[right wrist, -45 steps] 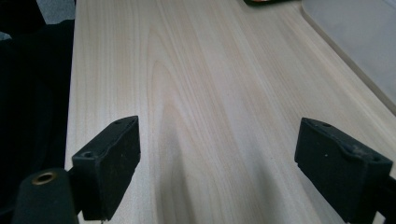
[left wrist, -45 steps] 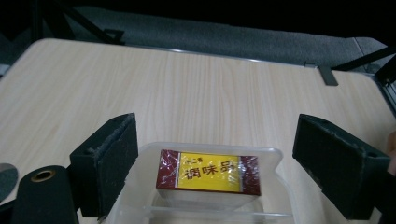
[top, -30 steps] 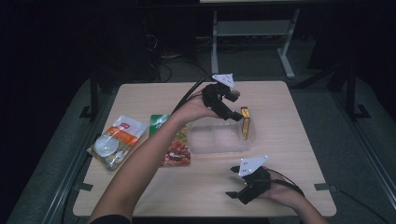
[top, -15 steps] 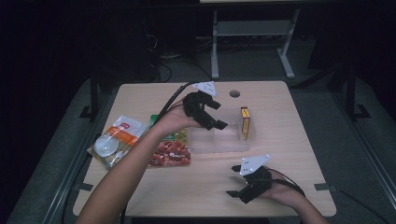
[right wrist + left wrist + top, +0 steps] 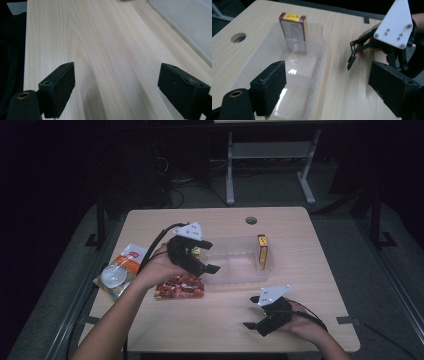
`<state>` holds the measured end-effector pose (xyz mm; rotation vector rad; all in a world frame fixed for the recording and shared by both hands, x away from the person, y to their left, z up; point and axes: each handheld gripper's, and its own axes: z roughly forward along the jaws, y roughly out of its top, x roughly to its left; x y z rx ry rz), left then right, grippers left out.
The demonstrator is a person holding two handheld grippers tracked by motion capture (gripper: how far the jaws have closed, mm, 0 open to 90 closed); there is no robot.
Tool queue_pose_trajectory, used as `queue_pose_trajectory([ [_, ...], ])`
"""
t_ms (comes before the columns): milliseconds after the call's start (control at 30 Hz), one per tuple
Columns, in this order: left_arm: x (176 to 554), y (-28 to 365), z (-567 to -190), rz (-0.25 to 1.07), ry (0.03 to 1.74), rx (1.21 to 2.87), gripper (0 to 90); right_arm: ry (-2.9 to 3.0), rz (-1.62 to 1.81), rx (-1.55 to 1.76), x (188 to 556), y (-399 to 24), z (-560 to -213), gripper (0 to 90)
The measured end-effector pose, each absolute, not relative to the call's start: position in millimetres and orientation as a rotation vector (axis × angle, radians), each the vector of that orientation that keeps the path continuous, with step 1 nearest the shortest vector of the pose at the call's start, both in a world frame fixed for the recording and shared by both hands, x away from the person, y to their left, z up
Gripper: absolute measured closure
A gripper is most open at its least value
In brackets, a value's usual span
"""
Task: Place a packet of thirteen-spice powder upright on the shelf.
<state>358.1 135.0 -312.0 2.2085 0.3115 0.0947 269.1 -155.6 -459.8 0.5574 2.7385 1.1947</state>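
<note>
A small box (image 5: 262,251) stands in the bin's (image 5: 235,272) right end; snack packets (image 5: 180,287) lie left of it

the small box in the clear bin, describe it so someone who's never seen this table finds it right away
Start at the wooden table and find the clear plastic bin near its middle. The small box stands upright against the bin's right end in the high view. Unlike the flat snack packets on the table left of the bin, it is a rigid carton with a yellow top and red edges.

No print legible anywhere. Small box (image 5: 292,30) standing at the far end of the clear tub (image 5: 313,72), 12 o'clock from the left gripper: yellow top band and red face carry lettering, too blurred to read.
</note>
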Motion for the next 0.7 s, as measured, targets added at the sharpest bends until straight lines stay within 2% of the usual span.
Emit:
queue_pose_trajectory([
  [433, 322.6, 195.8, -356.0, 0.171, 0.452, 2.167, 14.6, 2.706, 1.187, 0.608, 270.9, -154.1, -459.8, 14.0],
  [700, 304.9, 218.5, -389.8, 0.235, 0.534, 2.183, 15.4, 2.701, 1.187, 0.618, 271.8, -156.4, -459.2, 13.9],
])
